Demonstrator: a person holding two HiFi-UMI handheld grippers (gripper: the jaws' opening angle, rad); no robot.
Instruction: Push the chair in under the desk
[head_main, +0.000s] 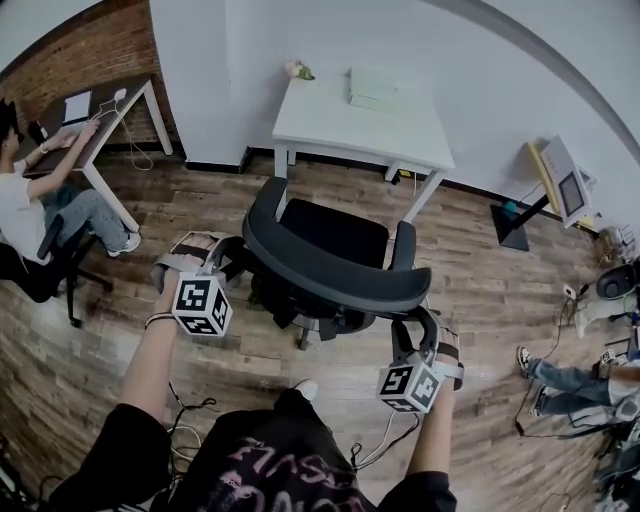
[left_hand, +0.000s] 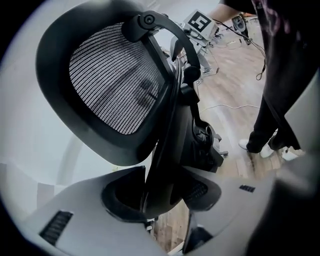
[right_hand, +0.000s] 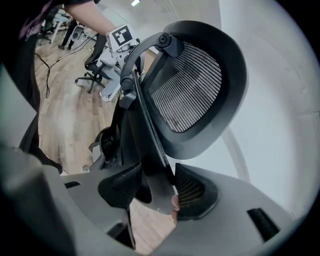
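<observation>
Chair stood at frame centre, seat short of the white surface above. At left, the left gripper had its jaws clamped on the backrest rim; at right, the right gripper likewise. Even pressure from both seemed needed to roll it straight.

Wood-plank floor, brown, greyed in patches. Black chair stands on it, just in front of white tabletop — desk legs on same planks, close to wall. On tabletop: pale flat box toward back; small object at back left corner, too small to identify. Loose cables trail over floor behind chair.
</observation>
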